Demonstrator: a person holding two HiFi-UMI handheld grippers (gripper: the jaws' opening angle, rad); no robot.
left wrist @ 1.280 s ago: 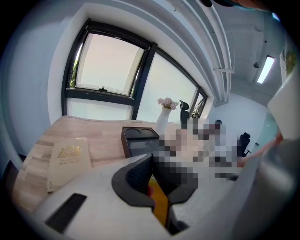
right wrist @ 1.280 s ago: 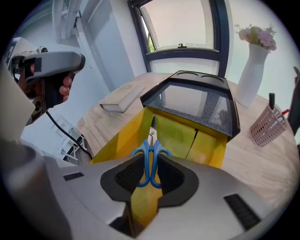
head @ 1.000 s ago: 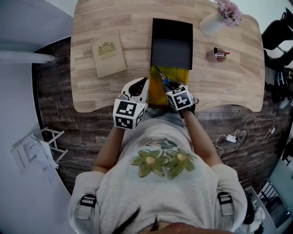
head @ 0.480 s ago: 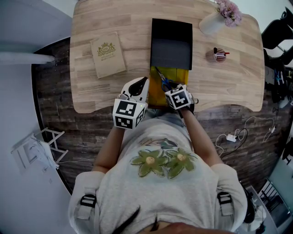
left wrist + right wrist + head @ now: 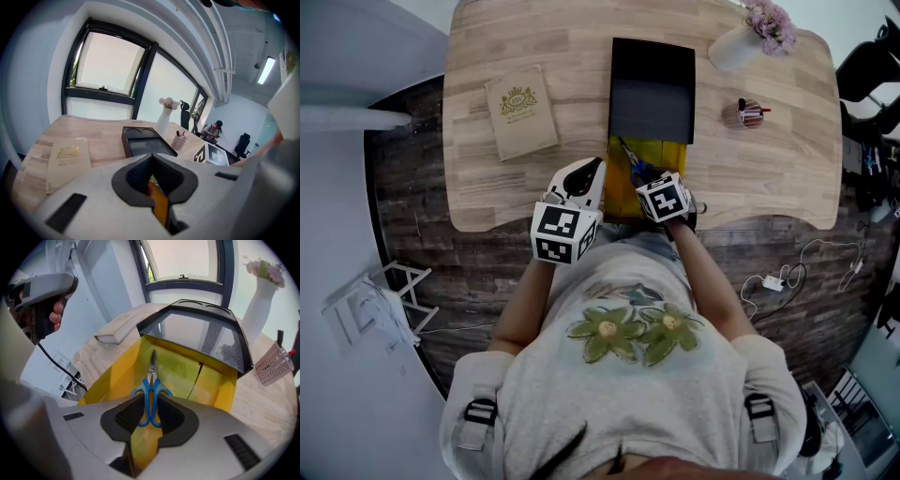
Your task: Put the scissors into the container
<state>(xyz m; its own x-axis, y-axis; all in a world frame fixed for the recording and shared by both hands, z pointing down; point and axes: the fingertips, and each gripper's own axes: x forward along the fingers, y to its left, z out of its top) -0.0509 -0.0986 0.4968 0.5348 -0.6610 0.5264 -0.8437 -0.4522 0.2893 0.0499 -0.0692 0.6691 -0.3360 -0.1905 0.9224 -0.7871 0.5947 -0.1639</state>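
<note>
Blue-handled scissors (image 5: 151, 394) point blades-first away from me over the yellow container (image 5: 178, 369). My right gripper (image 5: 151, 404) is shut on their handle loops. In the head view the scissors (image 5: 635, 167) lie along the container (image 5: 668, 152), which stands at the table's near edge, with the right gripper (image 5: 649, 180) just behind them. The left gripper (image 5: 592, 170) hovers beside the container's left side; its jaws are shut on nothing (image 5: 151, 157), and a strip of yellow shows through the gap below the tips.
A black tray (image 5: 652, 89) lies straight beyond the container. On the wooden table (image 5: 769, 178) are a tan book (image 5: 522, 110) at the left, a white vase with flowers (image 5: 741, 42) and a mesh pen holder (image 5: 750, 112) at the right.
The right gripper with the scissors has crept slightly forward over the container. The left gripper has not moved.
</note>
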